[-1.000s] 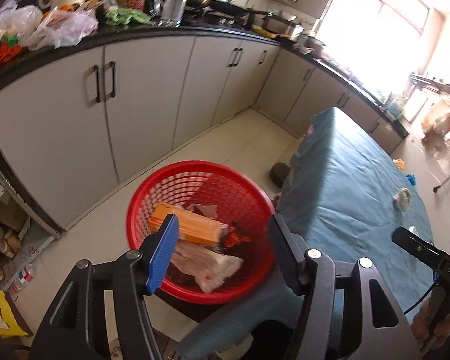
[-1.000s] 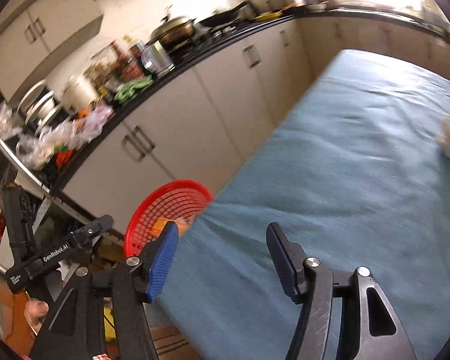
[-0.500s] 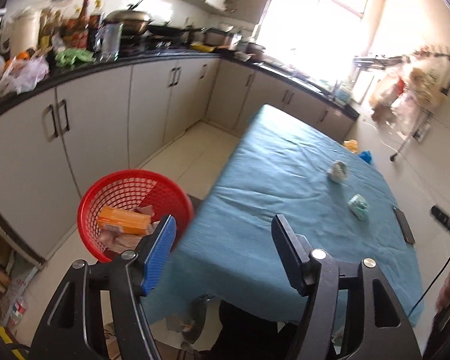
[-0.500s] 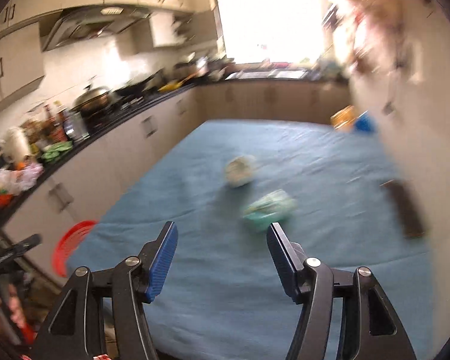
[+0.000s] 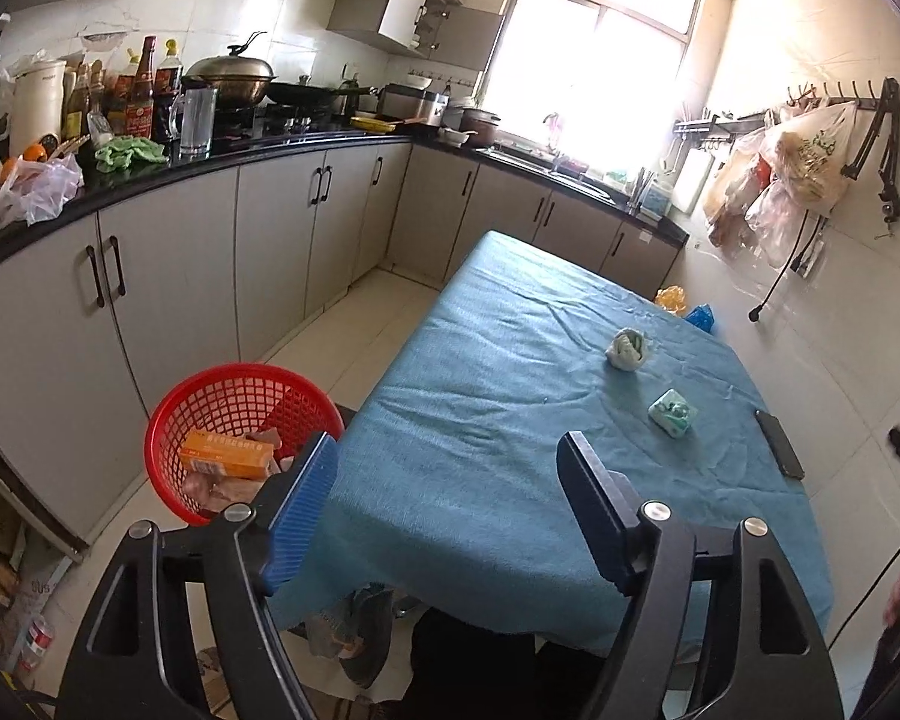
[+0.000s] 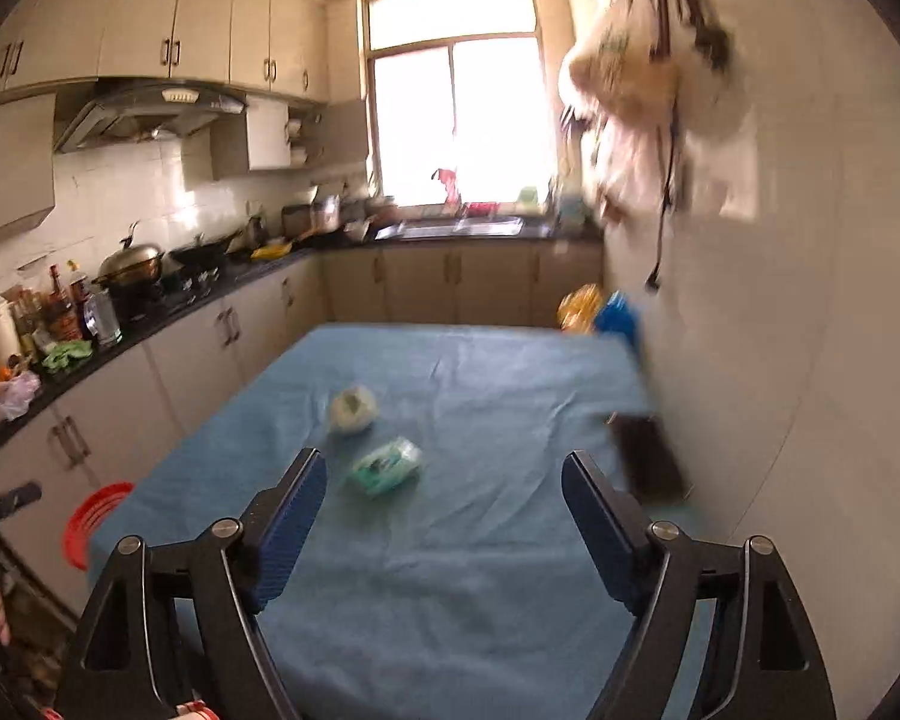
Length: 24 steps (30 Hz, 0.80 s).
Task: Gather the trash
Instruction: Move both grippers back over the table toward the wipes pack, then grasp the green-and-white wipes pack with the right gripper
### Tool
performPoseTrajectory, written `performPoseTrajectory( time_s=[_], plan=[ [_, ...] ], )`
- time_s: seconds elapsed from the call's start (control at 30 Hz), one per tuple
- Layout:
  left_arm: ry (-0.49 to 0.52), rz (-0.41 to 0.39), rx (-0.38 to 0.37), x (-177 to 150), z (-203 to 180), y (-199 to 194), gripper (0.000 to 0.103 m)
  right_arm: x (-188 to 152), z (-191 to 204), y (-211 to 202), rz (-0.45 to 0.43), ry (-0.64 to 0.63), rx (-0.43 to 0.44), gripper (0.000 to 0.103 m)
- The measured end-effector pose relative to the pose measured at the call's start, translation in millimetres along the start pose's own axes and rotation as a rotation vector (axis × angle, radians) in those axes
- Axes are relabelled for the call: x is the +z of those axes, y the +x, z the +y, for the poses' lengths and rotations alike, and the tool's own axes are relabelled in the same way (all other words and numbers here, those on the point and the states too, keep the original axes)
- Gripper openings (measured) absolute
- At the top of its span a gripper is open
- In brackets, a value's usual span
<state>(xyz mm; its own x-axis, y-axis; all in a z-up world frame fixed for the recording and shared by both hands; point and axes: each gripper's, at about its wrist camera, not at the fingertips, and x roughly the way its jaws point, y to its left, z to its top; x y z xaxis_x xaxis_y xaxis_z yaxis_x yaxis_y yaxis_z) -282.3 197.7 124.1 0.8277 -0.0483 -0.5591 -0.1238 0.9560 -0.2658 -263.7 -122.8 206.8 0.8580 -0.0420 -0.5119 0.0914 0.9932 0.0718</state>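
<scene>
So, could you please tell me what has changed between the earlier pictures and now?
Both grippers swung from the red basket toward the table. The left gripper and right gripper have just been opening, nothing between their jaws. The white wad, green packet and phone stayed put; the basket's trash is unchanged.

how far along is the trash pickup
Done: the red basket beside the table already holds an orange box and wrappers. In hand: nothing; the left claw and right claw have been opening and are empty. Left: a crumpled white wad and green packet on the blue tablecloth.
</scene>
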Motion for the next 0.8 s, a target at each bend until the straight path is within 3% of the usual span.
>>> performPoseTrajectory(
  time_s=[0.2, 0.43, 0.63, 0.8],
  plan=[
    [0.031, -0.009, 0.001, 3, 4, 5, 0.079, -21, 17, 24, 0.07, 0.019, 0.059, 0.084],
    [0.106, 0.021, 0.068, 12, 37, 24, 0.08, -19, 44, 81, 0.152, 0.106, 0.122, 0.084],
    [0.118, 0.063, 0.07, 45, 67, 47, 0.08, -19, 50, 143, 0.231, 0.188, 0.088, 0.084],
    [0.185, 0.096, 0.009, 70, 42, 75, 0.08, -39, 35, 174, 0.31, 0.209, 0.041, 0.084]
  ],
)
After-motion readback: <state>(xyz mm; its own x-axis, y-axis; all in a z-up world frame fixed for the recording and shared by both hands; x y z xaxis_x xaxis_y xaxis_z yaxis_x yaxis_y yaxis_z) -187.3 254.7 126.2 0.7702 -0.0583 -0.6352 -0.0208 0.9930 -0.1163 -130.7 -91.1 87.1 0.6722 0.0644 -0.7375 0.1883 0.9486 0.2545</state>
